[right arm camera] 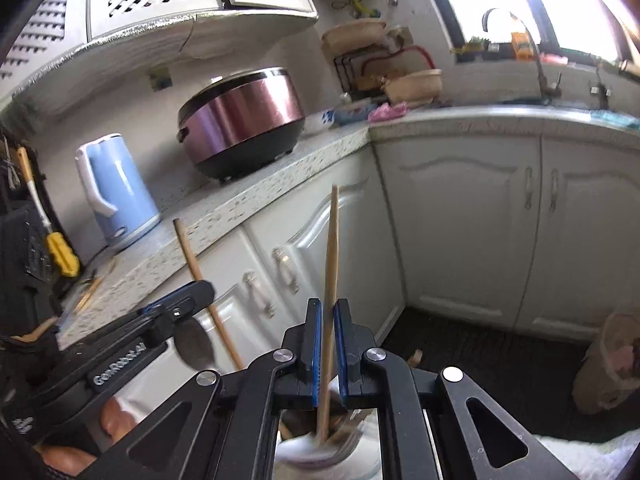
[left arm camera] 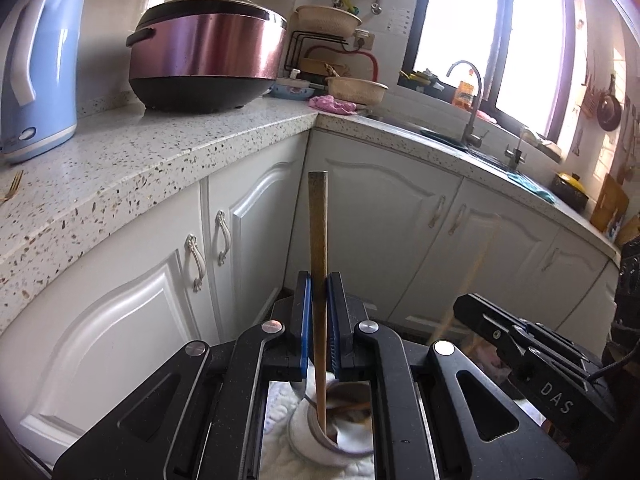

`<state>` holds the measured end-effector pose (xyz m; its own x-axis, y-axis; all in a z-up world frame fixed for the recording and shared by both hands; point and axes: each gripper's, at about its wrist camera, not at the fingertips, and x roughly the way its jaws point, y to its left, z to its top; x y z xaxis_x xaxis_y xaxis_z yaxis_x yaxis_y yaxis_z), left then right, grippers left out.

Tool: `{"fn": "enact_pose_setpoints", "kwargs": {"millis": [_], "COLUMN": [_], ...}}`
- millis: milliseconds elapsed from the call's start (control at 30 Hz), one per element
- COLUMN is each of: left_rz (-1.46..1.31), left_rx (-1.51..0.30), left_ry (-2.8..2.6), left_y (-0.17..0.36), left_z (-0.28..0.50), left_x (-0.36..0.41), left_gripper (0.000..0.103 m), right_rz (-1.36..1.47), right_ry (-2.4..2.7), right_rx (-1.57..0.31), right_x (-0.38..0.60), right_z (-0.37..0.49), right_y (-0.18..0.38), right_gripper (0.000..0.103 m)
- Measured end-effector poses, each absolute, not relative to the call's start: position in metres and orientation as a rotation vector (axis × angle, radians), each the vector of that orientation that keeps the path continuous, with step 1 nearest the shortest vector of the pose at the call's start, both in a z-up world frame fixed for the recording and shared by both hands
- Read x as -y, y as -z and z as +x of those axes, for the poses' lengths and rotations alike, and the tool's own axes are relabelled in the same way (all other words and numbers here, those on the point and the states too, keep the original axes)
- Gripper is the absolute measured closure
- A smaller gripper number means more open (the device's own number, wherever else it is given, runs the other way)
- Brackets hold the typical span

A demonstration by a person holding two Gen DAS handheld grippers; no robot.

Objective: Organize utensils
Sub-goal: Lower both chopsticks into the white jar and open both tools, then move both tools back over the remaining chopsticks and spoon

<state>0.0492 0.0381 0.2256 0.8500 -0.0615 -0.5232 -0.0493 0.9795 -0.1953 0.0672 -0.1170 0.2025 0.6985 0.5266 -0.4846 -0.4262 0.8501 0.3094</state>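
Note:
In the left wrist view my left gripper (left arm camera: pixel 319 284) is shut on a flat wooden utensil handle (left arm camera: pixel 318 240) that stands nearly upright. Its lower end sits in a white utensil holder (left arm camera: pixel 316 440) below the jaws, beside other wooden pieces. My right gripper (left arm camera: pixel 466 306) shows at the right with a blurred wooden stick (left arm camera: pixel 476 264). In the right wrist view my right gripper (right arm camera: pixel 328 308) is shut on a wooden chopstick (right arm camera: pixel 331 248) whose lower end reaches into the holder (right arm camera: pixel 304 456). To its left, the left gripper (right arm camera: pixel 200 288) holds its wooden handle (right arm camera: pixel 190 256).
A speckled countertop (left arm camera: pixel 160 160) carries a blue kettle (left arm camera: pixel 40 76), a maroon rice cooker (left arm camera: pixel 208 52) and a gold fork (left arm camera: pixel 12 186) at its left edge. White cabinet doors (left arm camera: pixel 400 220) lie ahead, a sink faucet (left arm camera: pixel 472 100) under the window. A white cloth (left arm camera: pixel 280 456) lies beneath the holder.

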Motion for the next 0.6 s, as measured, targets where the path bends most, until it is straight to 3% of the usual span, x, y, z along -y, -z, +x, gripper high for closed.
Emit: {"fn": "enact_pose_setpoints", "kwargs": {"millis": [267, 333, 367, 400, 600], "left_rz": [-0.234, -0.239, -0.228, -0.219, -0.248], "left_rx": [-0.677, -0.698, -0.701, -0.702, -0.737], "left_ry": [0.043, 0.06, 0.058, 0.058, 0.068], "left_y": [-0.198, -0.195, -0.194, -0.193, -0.188], "left_z": [0.037, 0.035, 0.033, 0.031, 0.027], "left_x": [-0.037, -0.036, -0.034, -0.032, -0.028], "left_gripper": [0.095, 0.096, 0.096, 0.095, 0.092], "right_rz": [0.139, 0.127, 0.132, 0.143, 0.164], "right_ry": [-0.538, -0.526, -0.519, -0.518, -0.51], "right_rx": [-0.692, -0.713, -0.718, -0.717, -0.724], "right_x": [0.123, 0.126, 0.129, 0.132, 0.149], "right_z": [0.05, 0.044, 0.041, 0.039, 0.025], "right_y": [-0.194, -0.192, -0.19, -0.189, -0.189], "right_gripper": [0.097, 0.085, 0.064, 0.059, 0.059]}}
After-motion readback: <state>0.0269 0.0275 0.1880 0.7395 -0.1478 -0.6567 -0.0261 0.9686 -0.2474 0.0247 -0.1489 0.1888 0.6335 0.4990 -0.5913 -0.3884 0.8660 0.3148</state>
